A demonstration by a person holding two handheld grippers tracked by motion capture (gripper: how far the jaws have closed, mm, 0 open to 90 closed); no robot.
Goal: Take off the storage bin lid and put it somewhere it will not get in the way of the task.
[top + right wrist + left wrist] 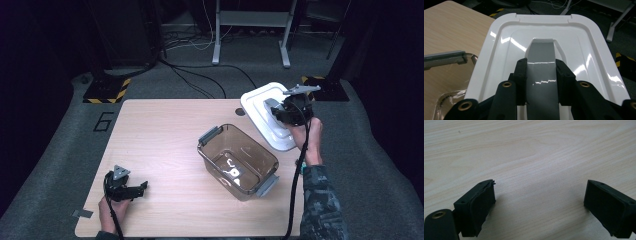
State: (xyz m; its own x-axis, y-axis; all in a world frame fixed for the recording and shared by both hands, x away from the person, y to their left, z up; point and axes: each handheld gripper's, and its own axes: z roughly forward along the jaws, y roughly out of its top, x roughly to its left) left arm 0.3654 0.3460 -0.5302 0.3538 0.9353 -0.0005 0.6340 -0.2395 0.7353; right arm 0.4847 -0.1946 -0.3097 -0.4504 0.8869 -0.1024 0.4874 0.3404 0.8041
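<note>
Right, we've got the right gripper (541,80) clenched on the grey handle (541,65) of the white lid (499,65), both black jaws pressing its sides, and in the high view that lid (260,107) hangs tilted past the table's far right edge, just beyond the brown clear container (237,161). We see the container standing open near the middle of the wooden table (160,135), grey latches at both ends. Down at the near left corner, our left gripper (140,189) rests low with jaws released and spread wide, bare wood between them.
</note>
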